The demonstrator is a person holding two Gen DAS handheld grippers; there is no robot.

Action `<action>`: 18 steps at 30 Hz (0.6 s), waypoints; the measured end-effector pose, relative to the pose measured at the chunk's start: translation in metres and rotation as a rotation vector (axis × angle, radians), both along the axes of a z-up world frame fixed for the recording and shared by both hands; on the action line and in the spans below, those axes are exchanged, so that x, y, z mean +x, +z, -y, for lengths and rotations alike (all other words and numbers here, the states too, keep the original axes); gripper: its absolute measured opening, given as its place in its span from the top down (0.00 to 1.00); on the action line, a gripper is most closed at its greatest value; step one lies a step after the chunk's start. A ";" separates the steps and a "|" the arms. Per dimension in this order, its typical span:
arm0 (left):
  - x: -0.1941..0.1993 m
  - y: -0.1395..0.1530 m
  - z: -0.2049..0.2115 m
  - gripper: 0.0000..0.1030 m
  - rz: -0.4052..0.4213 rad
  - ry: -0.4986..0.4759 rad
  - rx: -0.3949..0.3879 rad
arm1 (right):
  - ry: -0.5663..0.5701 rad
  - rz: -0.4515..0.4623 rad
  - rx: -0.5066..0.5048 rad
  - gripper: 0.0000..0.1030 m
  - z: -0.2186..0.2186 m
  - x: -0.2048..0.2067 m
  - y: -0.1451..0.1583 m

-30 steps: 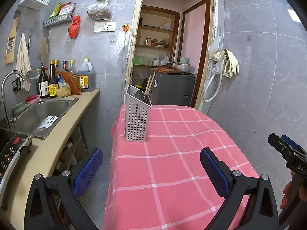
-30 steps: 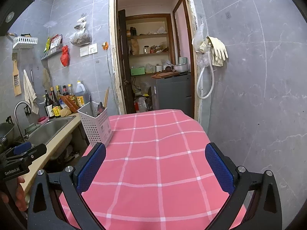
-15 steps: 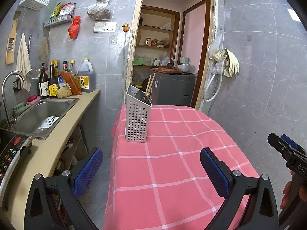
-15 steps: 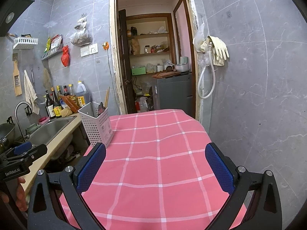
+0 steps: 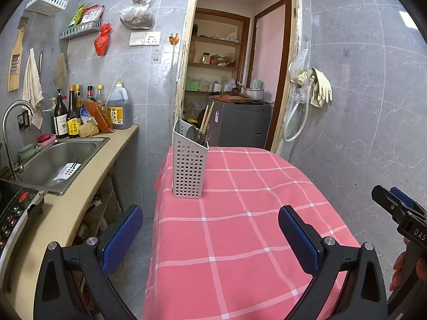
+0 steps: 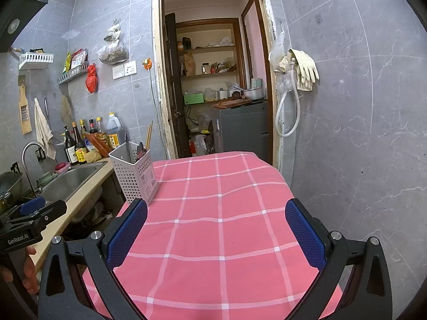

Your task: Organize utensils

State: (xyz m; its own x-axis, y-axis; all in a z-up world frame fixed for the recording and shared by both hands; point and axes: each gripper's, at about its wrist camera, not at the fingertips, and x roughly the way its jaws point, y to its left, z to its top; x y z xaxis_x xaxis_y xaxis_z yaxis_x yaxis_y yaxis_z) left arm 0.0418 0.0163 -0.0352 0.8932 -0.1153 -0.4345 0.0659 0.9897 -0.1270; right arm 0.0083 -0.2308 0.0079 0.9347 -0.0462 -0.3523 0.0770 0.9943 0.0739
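A white perforated utensil holder [image 5: 189, 169] stands upright near the far left corner of the table with the pink checked cloth [image 5: 240, 226]. Wooden chopsticks [image 5: 206, 117] and metal spoons [image 5: 192, 133] stick out of its top. From the right wrist view, the holder [image 6: 134, 174] sits ahead and to the left, with chopsticks [image 6: 149, 136] rising from it. My left gripper [image 5: 210, 233] hangs open above the near part of the cloth, holding nothing. My right gripper [image 6: 216, 230] is also open and empty over the cloth.
A counter with a steel sink [image 5: 57, 160] and several bottles [image 5: 73, 117] runs along the left. A stove panel [image 5: 13, 213] sits at the near left. Behind the table is an open doorway [image 5: 234, 80]. A grey tiled wall with gloves [image 5: 320, 88] closes the right side.
The right wrist view has sunk slightly, so the scene sits a little lower in frame. Both grippers stay open and nothing on the table has moved.
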 end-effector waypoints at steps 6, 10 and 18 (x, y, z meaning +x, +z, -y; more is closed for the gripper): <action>0.000 0.000 0.001 0.01 0.001 0.000 0.001 | -0.001 0.001 0.001 0.01 0.000 0.000 0.000; 0.000 0.000 0.001 0.01 0.001 0.000 0.001 | -0.001 0.003 0.001 0.01 -0.001 -0.001 -0.001; 0.000 0.000 0.001 0.01 -0.001 0.001 0.001 | 0.001 -0.001 0.003 0.01 -0.002 0.000 0.000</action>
